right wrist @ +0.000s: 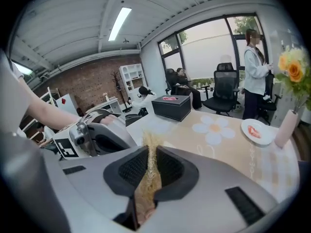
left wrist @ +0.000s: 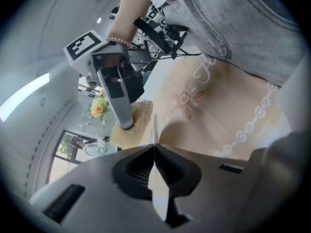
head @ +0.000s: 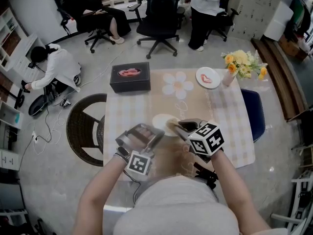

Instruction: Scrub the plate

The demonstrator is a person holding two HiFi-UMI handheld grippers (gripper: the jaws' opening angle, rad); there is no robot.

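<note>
Plate [head: 161, 121] sat over the table's [head: 222, 112] middle, its rim pinched edge-on between your left gripper's [head: 153, 132] jaws. Your right gripper [head: 177, 126], nearer the table's right side, was clenched on a tan scrubber [right wrist: 147, 178] lying against the plate.

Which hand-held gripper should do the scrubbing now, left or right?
Right. The right hand-held gripper is shut on the scrub pad, at the plate; the left hand-held gripper clamps the plate's rim, so it should probably just steady it.
</note>
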